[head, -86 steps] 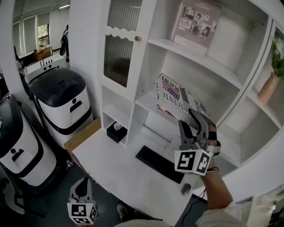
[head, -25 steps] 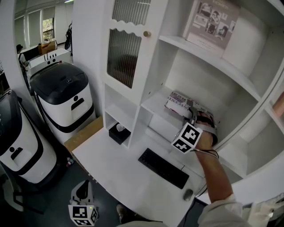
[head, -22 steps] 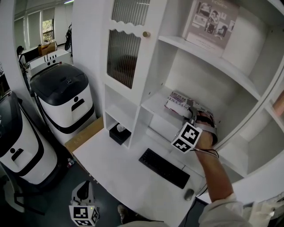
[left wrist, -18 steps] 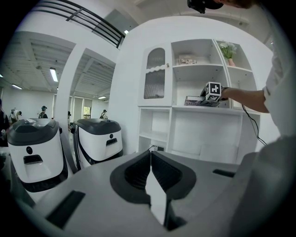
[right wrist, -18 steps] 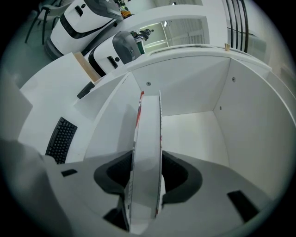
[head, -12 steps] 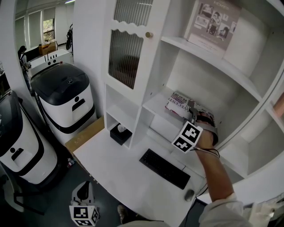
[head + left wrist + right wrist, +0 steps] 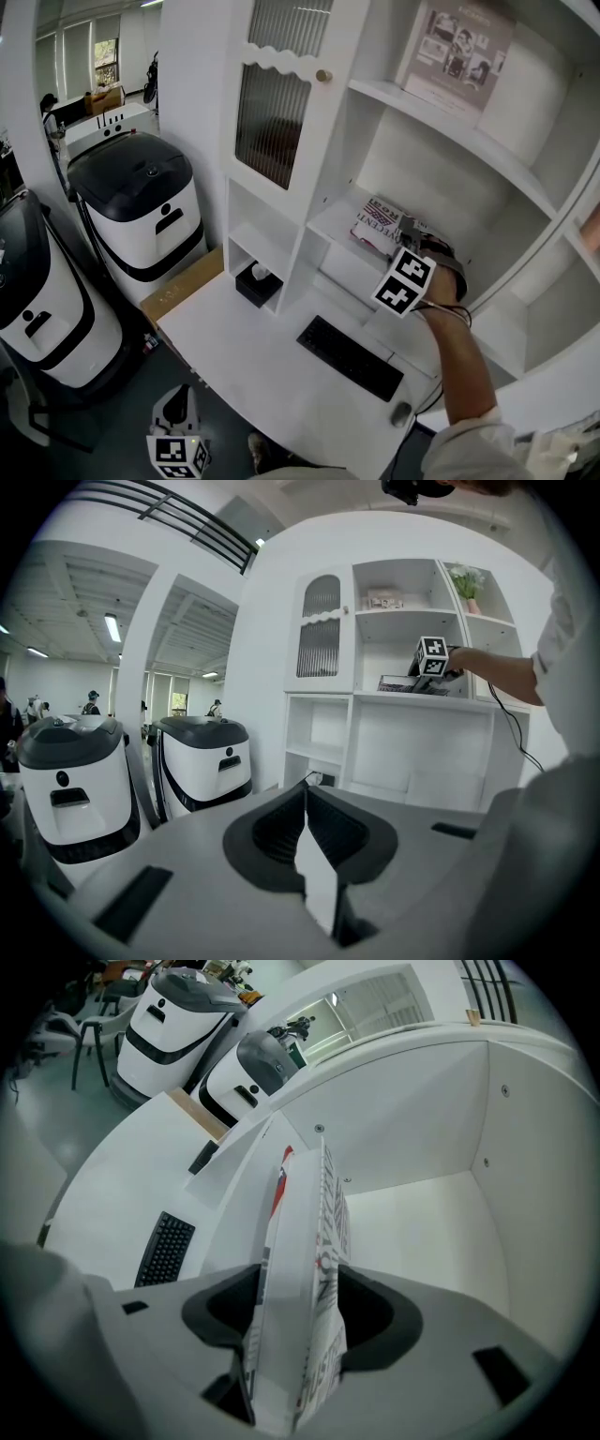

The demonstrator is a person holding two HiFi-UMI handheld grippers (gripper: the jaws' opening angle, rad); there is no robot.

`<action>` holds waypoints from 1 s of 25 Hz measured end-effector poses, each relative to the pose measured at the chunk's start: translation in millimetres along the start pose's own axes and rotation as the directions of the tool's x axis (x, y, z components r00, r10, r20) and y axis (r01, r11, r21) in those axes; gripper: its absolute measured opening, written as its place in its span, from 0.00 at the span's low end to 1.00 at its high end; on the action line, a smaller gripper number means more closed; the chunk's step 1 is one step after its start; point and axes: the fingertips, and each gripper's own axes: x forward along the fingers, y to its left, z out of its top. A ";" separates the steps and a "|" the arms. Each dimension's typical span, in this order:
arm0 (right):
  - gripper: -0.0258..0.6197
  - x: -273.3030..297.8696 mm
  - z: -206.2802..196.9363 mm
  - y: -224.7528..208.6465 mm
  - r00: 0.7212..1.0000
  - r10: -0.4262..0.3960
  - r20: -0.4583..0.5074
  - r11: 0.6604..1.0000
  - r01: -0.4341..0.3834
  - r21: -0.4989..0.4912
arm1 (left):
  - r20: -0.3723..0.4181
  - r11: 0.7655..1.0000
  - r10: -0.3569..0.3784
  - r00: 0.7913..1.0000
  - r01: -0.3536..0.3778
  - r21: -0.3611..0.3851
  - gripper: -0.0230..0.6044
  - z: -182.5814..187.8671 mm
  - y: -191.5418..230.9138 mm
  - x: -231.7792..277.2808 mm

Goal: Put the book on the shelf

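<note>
The book (image 7: 378,222), white with red and blue print, lies on the middle shelf board (image 7: 330,219) of the white cabinet. My right gripper (image 7: 407,232) reaches into that compartment at the book's near end. In the right gripper view the book (image 7: 317,1241) stands edge-on between the jaws of my right gripper (image 7: 300,1281). The jaws have just been opening, the pages splay, and a dark gap shows at the left pad. My left gripper (image 7: 176,414) hangs low below the desk. Its jaws (image 7: 306,789) meet at the tips with nothing in them.
A black keyboard (image 7: 349,357) and a mouse (image 7: 401,413) lie on the white desk (image 7: 244,347) under the shelf. A black tissue box (image 7: 255,278) sits in a low cubby. A picture book (image 7: 457,52) leans on the upper shelf. White-and-black machines (image 7: 141,206) stand left.
Earlier the book was held tilted in the air before the shelf; now it lies on the shelf board. Over the last second the right gripper stayed at the book and tipped slightly.
</note>
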 end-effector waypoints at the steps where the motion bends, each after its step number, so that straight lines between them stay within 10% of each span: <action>1: 0.44 -0.1 0.2 0.6 1.000 0.015 0.002 1.000 -0.015 0.003 | 0.000 1.000 0.000 1.000 0.000 -0.001 0.06 -0.5 0.3 0.3; 15: 0.54 -9.2 15.0 1.4 0.950 0.275 0.146 0.951 -0.291 0.105 | -0.013 1.000 -0.016 1.000 0.016 -0.003 0.06 -5.5 -3.3 8.2; 25: 0.55 -13.2 17.2 2.6 0.929 0.321 0.182 0.934 -0.343 0.102 | -0.007 1.000 -0.021 1.000 0.021 0.003 0.06 -2.4 -4.7 10.0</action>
